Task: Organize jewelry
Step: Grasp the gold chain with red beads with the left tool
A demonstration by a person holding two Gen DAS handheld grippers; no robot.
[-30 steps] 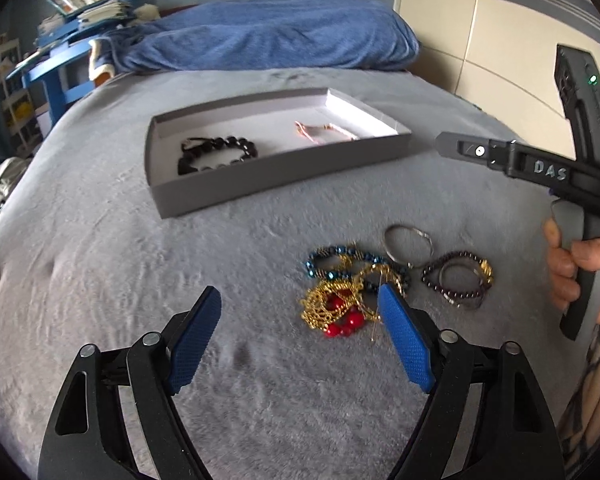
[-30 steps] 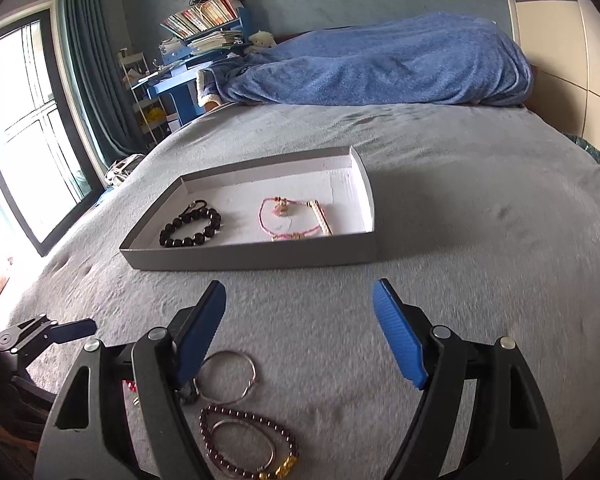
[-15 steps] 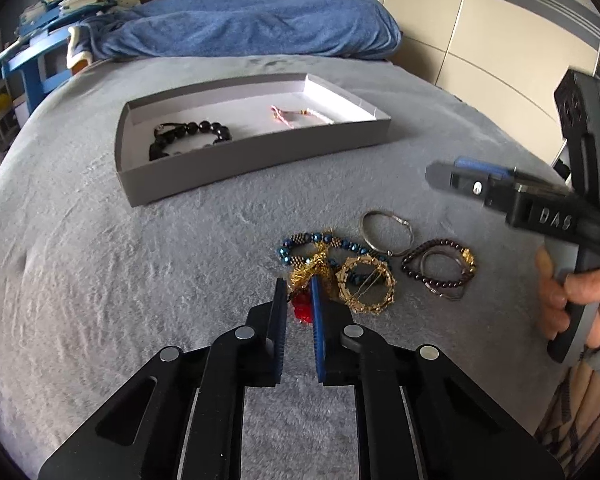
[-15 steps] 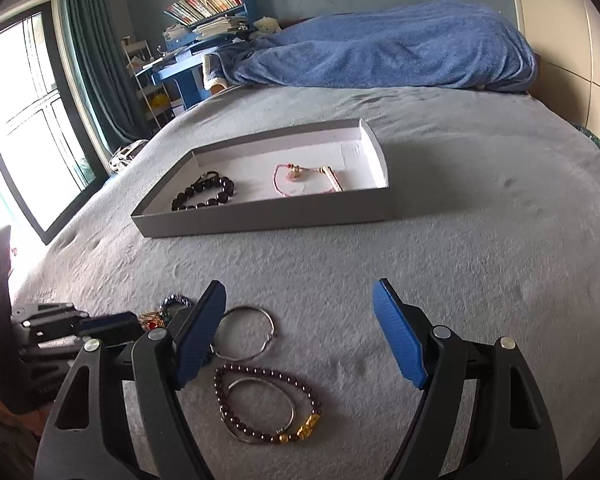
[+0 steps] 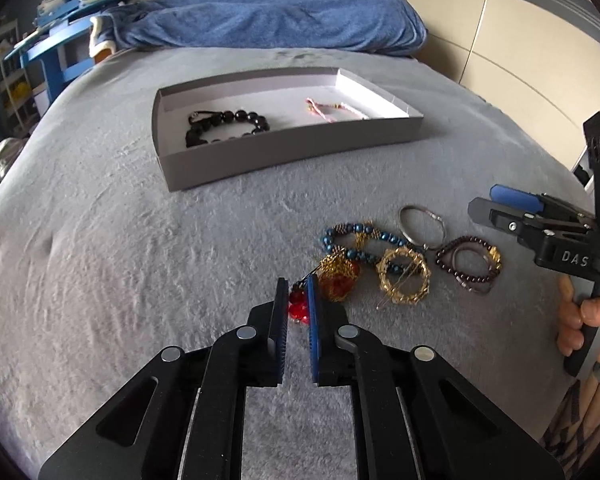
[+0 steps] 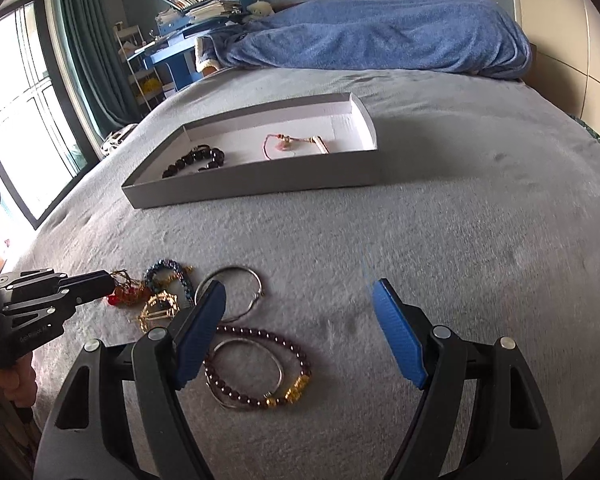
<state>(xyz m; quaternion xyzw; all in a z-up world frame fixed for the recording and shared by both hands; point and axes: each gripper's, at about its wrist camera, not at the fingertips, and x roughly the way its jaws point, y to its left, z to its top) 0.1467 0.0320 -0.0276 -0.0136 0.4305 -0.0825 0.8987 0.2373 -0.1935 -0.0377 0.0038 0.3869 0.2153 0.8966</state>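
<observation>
Grey bed [image 5: 140, 240], grey tray [image 5: 292, 152] with a white inside. Black beads [image 5: 228, 124] and a pink cord [image 5: 328, 108] in it. Red beads [image 5: 298, 308], blue beads [image 5: 352, 240], gold ring [image 5: 404, 276], blue blanket [image 5: 280, 16].

Left fingers [image 5: 279, 312] now around red beads [image 5: 298, 307]

Soft daylight enters from the window [image 6: 16, 92] — blown out to white — leaving faint shadows on the bed [image 6: 480, 208]. Fisheye bending curves the edges, corners vignette black — focus mostly sharp.
</observation>
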